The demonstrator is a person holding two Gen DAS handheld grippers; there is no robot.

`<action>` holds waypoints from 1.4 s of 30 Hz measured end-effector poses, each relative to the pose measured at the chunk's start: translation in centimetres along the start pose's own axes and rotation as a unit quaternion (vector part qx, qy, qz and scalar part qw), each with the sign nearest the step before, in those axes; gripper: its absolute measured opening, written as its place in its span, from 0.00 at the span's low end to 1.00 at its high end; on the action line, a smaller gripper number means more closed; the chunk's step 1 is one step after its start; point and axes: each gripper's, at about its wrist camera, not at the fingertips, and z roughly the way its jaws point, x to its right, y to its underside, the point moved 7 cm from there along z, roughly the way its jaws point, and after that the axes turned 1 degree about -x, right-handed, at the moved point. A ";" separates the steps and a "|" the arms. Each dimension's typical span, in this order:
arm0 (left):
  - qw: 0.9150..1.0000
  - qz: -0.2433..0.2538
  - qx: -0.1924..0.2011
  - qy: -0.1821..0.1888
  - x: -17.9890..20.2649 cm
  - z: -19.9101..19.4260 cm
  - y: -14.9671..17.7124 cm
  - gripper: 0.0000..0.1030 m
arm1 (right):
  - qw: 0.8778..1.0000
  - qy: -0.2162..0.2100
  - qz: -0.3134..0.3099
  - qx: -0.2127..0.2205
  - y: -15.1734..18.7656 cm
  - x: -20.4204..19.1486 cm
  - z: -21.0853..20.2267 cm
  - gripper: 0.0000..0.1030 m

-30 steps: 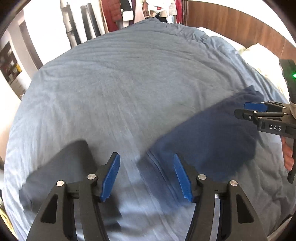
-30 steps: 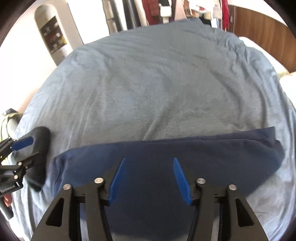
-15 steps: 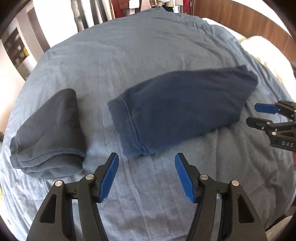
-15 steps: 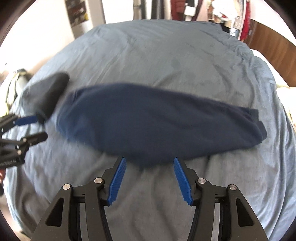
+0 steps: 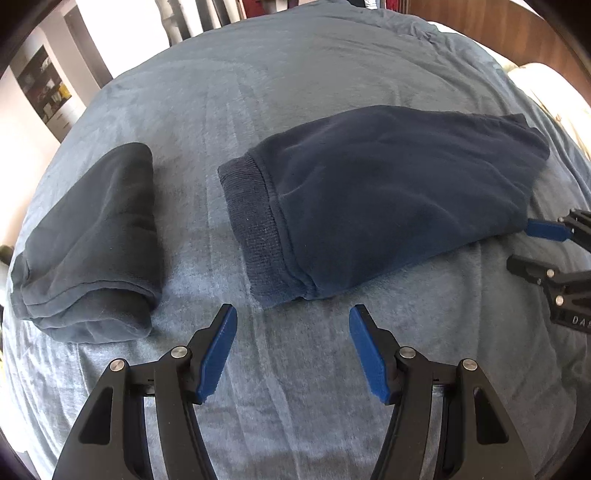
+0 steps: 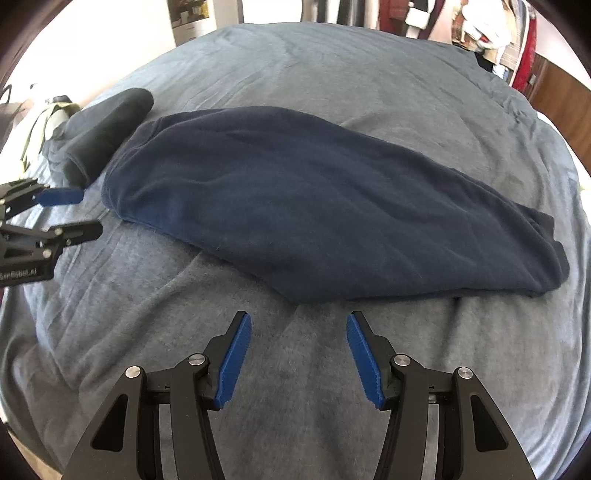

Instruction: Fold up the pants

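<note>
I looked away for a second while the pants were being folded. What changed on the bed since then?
Both tongs, left and right, backed off the navy pants, which now lie whole in front of them, folded lengthwise on the blanket. A second ago the right tongs were right over the cloth. Both stayed open and empty; the folded dark garment beside the pants looks undisturbed.

I am looking down on a blue-grey bedspread (image 5: 295,110) covering the bed, lying wrinkled. A folded dark grey garment (image 5: 92,240) is resting on it toward the left. Clothes (image 6: 491,33) are hanging at the far wall, and a wooden headboard (image 6: 565,103) is showing at right.
</note>
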 end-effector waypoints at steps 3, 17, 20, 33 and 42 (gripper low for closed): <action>1.000 0.005 -0.001 -0.005 0.0 0.6 -0.1 0.60 | 1.000 -0.007 -0.014 -0.004 -0.1 -0.4 0.6 0.53; 1.000 -0.014 0.024 -0.003 -1.2 1.0 -1.8 0.60 | 0.995 0.008 -0.083 0.054 -3.9 -0.9 -0.6 0.53; 1.000 -0.007 0.025 -0.006 -1.3 1.4 -1.8 0.61 | 0.994 0.012 -0.100 0.051 -4.1 -0.9 0.1 0.53; 1.000 0.002 0.025 -0.009 -1.2 1.8 -1.9 0.63 | 0.992 0.015 -0.123 0.017 -2.6 -0.7 1.1 0.22; 0.998 0.040 0.036 -0.022 -1.5 1.0 -2.0 0.63 | 0.995 0.001 -0.097 0.012 -3.0 -1.2 -1.9 0.15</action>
